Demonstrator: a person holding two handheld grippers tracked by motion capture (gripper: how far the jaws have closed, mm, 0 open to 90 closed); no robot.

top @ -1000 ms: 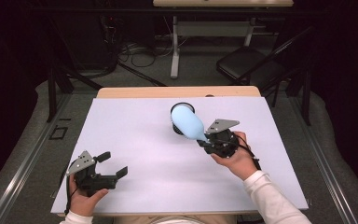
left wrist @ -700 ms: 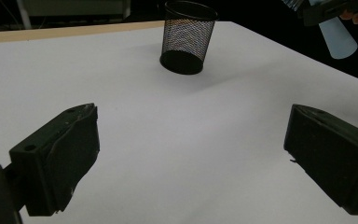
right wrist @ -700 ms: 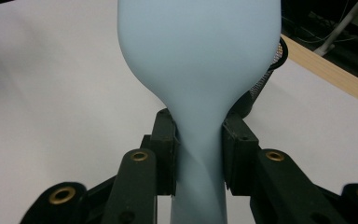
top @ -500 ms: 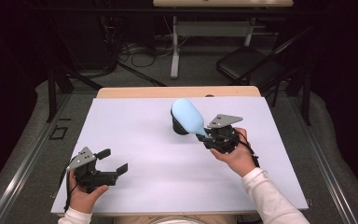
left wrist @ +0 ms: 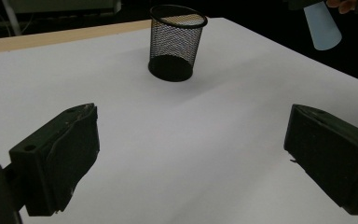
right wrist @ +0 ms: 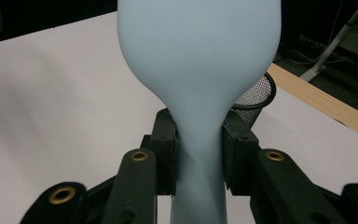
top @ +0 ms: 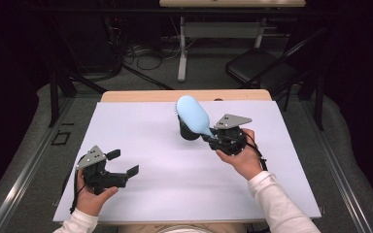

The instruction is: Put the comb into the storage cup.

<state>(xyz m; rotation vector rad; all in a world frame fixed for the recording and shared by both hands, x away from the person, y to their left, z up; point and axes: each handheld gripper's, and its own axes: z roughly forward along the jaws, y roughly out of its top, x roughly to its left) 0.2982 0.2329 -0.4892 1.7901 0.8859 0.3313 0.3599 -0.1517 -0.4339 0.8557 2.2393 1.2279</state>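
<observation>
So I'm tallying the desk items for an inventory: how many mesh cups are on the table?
1. The black mesh cup stands upright on the far middle of the white table, just beyond the blue hairbrush held in the right claw. None seems hidden.

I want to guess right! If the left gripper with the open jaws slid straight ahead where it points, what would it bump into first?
Probably the black mesh cup. The left gripper looks across bare white table toward it, with the cup a little left of centre, so it might just graze it or slip past.
</observation>
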